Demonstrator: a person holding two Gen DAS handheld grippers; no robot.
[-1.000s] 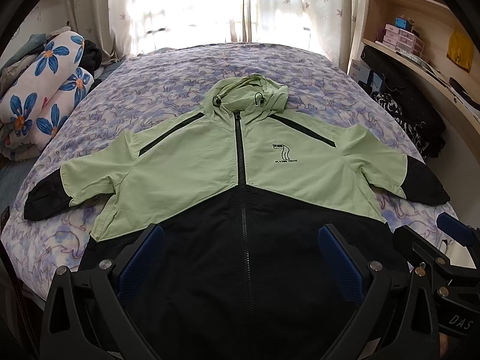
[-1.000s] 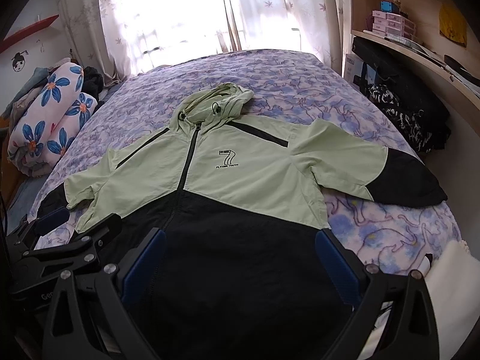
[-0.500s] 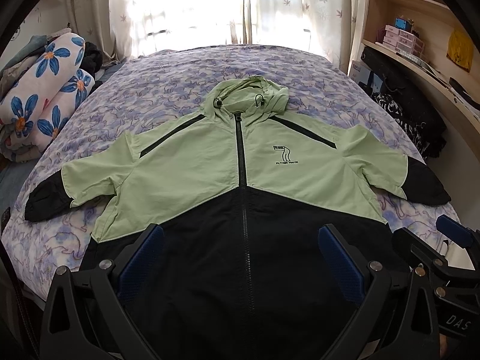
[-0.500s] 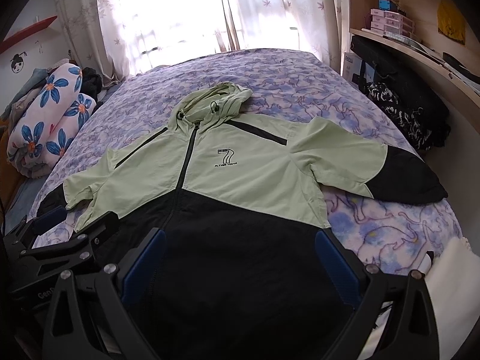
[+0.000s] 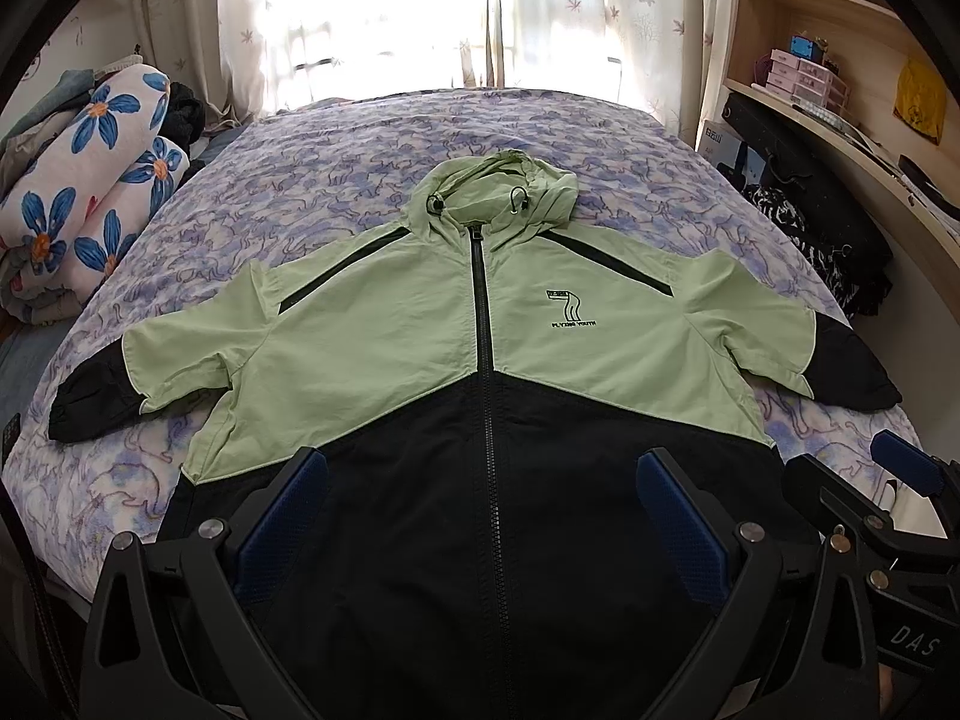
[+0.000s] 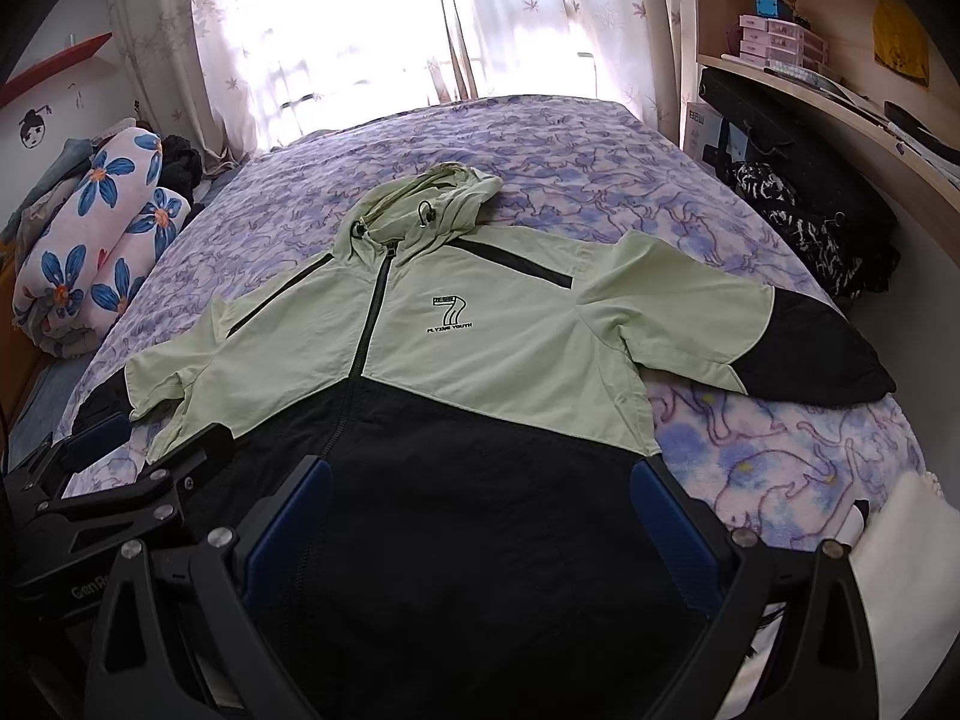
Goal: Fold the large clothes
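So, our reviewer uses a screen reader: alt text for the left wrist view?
A zipped green-and-black hooded jacket lies spread face-up on a purple-patterned bed. The open left gripper hovers over its black hem, the right gripper alongside.

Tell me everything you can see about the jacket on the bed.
The jacket is a hooded windbreaker, light green above and black below, in thin crinkly fabric. It lies face up and flat on the purple patterned bed, zipped shut, sleeves spread sideways, hood rumpled, a "7" logo on its chest. Neither gripper touches it.
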